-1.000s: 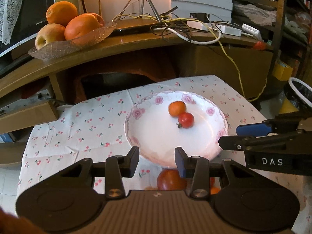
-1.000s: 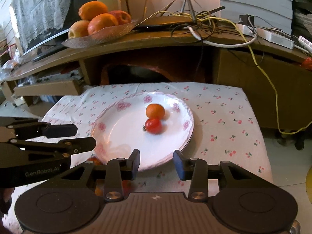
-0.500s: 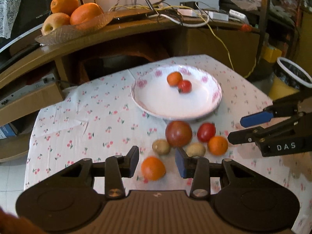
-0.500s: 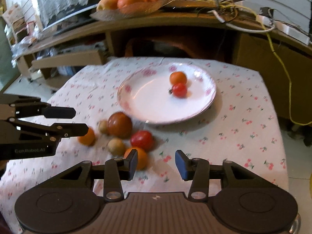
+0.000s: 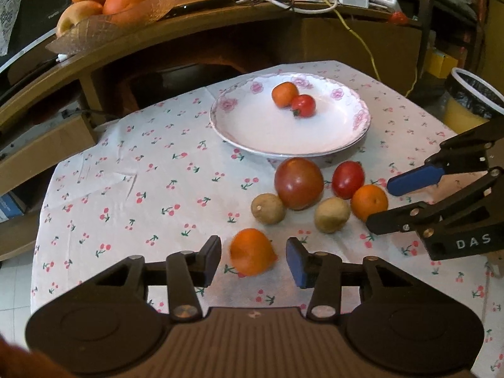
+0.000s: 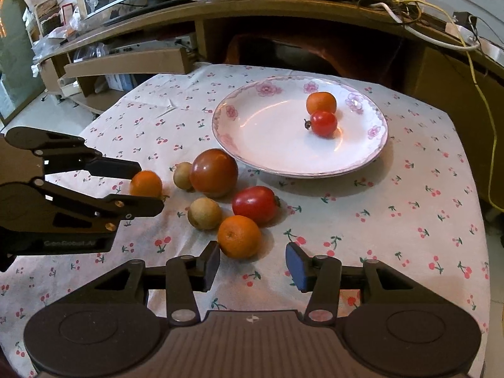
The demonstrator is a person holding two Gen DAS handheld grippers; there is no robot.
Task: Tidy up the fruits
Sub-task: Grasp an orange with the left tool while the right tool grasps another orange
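The left gripper (image 5: 253, 260), jaws just opening, brackets a smooth, slightly blurred orange (image 5: 252, 251) apparently without contact; the right gripper (image 6: 252, 263), also opening, holds nothing.

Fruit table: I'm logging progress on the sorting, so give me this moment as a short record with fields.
plate: holds one small orange and one small tomato
loose on cloth: six pieces beside the plate
left gripper: jaws just opening, astride the near orange, pads clear of it
right gripper: jaws just opening, near the other orange, not gripping
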